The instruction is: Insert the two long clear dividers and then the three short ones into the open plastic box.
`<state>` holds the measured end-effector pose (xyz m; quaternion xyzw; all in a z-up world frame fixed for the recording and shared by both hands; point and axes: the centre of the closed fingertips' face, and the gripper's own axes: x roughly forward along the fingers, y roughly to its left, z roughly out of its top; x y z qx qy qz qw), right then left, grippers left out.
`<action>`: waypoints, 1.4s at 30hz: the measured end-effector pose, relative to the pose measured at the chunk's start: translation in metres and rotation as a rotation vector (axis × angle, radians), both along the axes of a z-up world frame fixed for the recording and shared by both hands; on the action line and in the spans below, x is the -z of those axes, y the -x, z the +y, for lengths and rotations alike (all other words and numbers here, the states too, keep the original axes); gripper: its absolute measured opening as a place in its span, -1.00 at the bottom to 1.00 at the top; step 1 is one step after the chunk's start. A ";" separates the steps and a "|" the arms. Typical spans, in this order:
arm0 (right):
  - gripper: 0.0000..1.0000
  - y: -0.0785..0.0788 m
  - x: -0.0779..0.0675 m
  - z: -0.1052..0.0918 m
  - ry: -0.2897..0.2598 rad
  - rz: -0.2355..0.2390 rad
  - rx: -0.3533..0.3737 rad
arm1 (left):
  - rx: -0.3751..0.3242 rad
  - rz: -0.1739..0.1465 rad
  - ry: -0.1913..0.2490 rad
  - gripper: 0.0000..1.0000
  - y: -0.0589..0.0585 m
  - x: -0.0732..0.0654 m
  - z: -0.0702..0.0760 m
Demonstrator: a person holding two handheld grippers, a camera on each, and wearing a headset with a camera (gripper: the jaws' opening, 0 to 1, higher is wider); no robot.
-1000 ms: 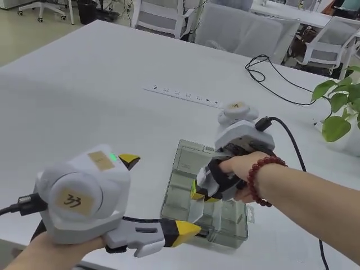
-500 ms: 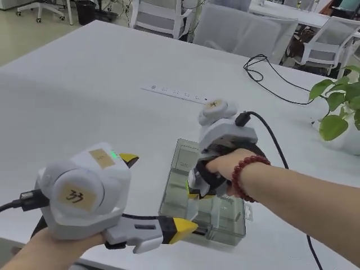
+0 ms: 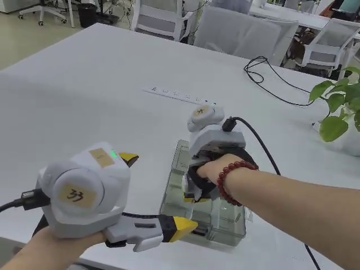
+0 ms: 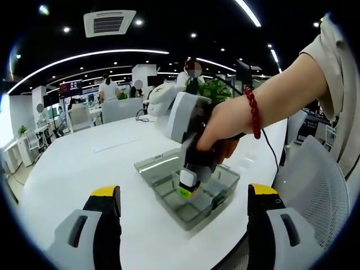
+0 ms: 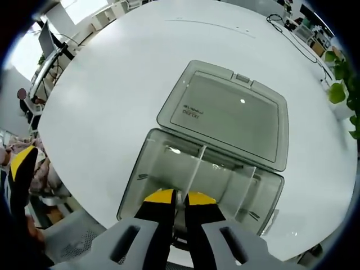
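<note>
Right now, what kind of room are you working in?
Most likely an open-plan office: a large white table with a power strip, office chairs behind it, a potted plant, and long ceiling lights in the left gripper view.

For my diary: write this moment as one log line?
right tongs: shut on clear divider, in box | left tongs: open

Bright, even light from the ceiling lights [image 4: 247,12] gives the white table [image 3: 84,84] a soft glare, with faint shadows beside the plastic box [image 5: 225,112]. A small glint sits on the box's lid. Both gripper views bend strongly toward their edges. The clear divider [image 5: 195,166] in the box barely stands out.
</note>
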<state>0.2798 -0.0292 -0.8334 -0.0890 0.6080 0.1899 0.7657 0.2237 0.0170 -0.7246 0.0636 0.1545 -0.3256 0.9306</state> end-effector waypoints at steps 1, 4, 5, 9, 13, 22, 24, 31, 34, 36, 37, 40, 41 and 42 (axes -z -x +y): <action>-0.86 0.000 0.000 0.000 -0.003 0.000 0.004 | -0.001 0.000 0.000 0.91 0.000 0.000 0.000; -0.86 0.001 0.004 0.000 -0.013 0.003 0.030 | -0.003 -0.001 -0.003 0.91 0.000 0.000 0.001; -0.86 0.001 0.005 0.000 -0.014 0.003 0.030 | -0.004 -0.001 -0.005 0.91 0.000 0.000 0.001; -0.86 0.002 0.005 0.000 -0.016 0.004 0.037 | -0.003 0.002 -0.008 0.91 0.000 0.001 0.000; -0.86 0.001 0.007 0.000 -0.019 0.007 0.046 | -0.002 0.006 -0.017 0.90 0.001 0.002 0.000; -0.86 0.000 0.009 0.000 -0.014 -0.012 0.056 | -0.005 0.011 -0.021 0.88 0.000 0.003 0.001; -0.86 -0.001 0.009 0.001 -0.017 -0.015 0.053 | -0.006 0.014 -0.027 0.88 0.001 0.004 0.001; -0.74 -0.001 0.007 0.004 -0.122 -0.009 0.065 | -0.005 0.026 -0.038 0.87 0.000 0.007 0.002; -0.64 -0.003 0.005 0.005 -0.155 -0.020 0.066 | -0.007 0.030 -0.039 0.87 0.000 0.007 0.002; -0.56 -0.004 0.001 0.007 -0.176 -0.046 0.036 | -0.009 0.035 -0.039 0.87 0.000 0.008 0.003; -0.55 -0.003 -0.001 0.007 -0.180 -0.047 0.030 | -0.009 0.037 -0.042 0.86 0.000 0.008 0.003; -0.48 -0.003 -0.006 0.010 -0.211 -0.064 -0.011 | -0.007 0.038 -0.045 0.87 0.000 0.009 0.002; -0.45 -0.003 -0.009 0.011 -0.221 -0.079 -0.035 | -0.007 0.041 -0.047 0.87 0.000 0.009 0.002; -0.43 -0.003 -0.011 0.012 -0.227 -0.089 -0.051 | -0.008 0.041 -0.048 0.87 0.000 0.009 0.002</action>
